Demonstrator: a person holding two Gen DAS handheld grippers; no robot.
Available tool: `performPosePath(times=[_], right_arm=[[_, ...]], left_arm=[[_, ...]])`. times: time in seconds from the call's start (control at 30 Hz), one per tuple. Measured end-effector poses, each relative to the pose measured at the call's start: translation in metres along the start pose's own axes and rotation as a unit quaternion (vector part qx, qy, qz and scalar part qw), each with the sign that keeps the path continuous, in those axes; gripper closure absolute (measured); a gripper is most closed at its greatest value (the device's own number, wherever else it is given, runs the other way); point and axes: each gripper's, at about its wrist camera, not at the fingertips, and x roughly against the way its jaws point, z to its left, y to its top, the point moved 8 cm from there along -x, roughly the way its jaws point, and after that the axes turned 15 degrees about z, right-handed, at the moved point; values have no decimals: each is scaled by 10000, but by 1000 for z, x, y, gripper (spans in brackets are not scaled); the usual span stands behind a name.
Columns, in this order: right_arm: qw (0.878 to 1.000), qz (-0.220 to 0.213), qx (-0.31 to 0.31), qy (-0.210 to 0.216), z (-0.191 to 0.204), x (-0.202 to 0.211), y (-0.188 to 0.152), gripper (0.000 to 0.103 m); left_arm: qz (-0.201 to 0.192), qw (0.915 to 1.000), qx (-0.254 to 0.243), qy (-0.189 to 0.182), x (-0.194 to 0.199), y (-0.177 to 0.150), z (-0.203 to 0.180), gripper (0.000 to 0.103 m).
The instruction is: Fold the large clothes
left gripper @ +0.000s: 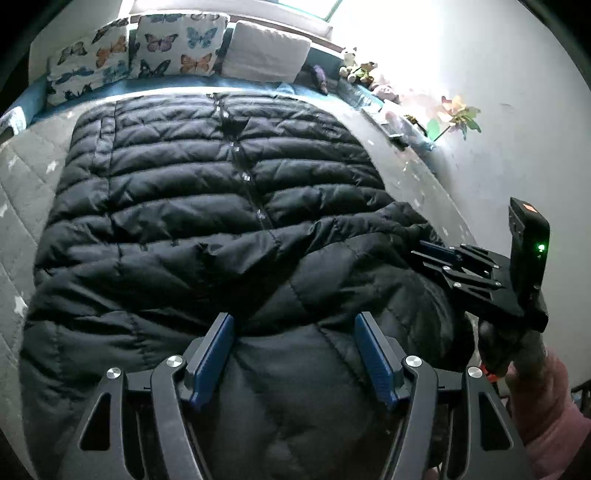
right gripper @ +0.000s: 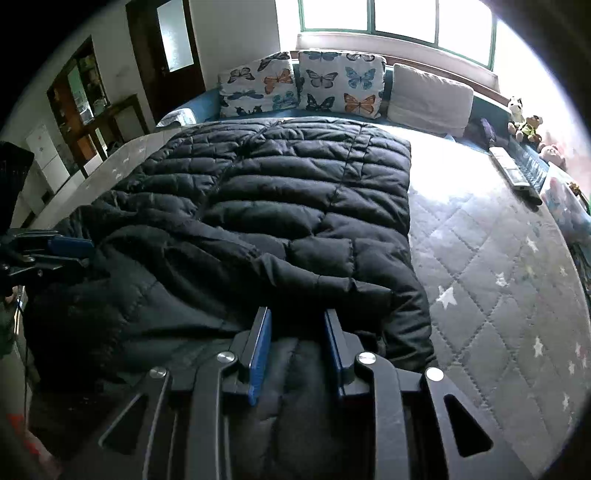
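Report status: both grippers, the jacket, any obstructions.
Left gripper open over the near end of the black puffer jacket. Right gripper open, nothing gripped. Jacket flat on bed. Nothing in the way.

Near end of black puffer coat [left gripper: 229, 206] cut off by bottom edge in both views, partly covered by tongs' frames; right tongs [left gripper: 430, 248] tips lost against dark fabric, grip not judged; window [right gripper: 369, 18] blown out; small toys [right gripper: 524, 118] by wall too small to be told; sleeve [left gripper: 546, 413] cropped at edge
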Motion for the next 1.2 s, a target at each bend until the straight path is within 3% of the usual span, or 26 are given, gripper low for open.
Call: performPosePath(times=[0.27, 0.37, 0.53, 0.7, 0.8, 1.0, 1.1, 1.2], right_arm=[[9987, -333, 338, -162, 23, 55, -3, 70], [9980, -197, 604, -54, 37, 64, -18, 70], [9974, 385, 608, -103, 31, 26, -44, 70], [9980, 362, 521, -27, 28, 8, -46, 70], [9974, 376, 610, -103, 30, 23, -40, 70], [9974, -43, 669, -258, 31, 56, -5, 70], [9977, 122, 624, -231, 26, 39, 7, 70], [9973, 571, 433, -177, 16, 1, 5, 70]], left_arm=[[93, 9995, -278, 84, -6, -10, -27, 33], [91, 9983, -518, 233, -10, -15, -41, 33], [206, 9979, -592, 135, -24, -20, -49, 33], [275, 9984, -497, 66, -32, -19, -44, 31], [326, 9985, -439, -17, -32, -19, -41, 30], [412, 9986, -316, -96, -33, -16, -40, 25], [471, 9983, -306, -158, -34, -15, -40, 21], [468, 9981, -371, -139, -34, -15, -41, 21]])
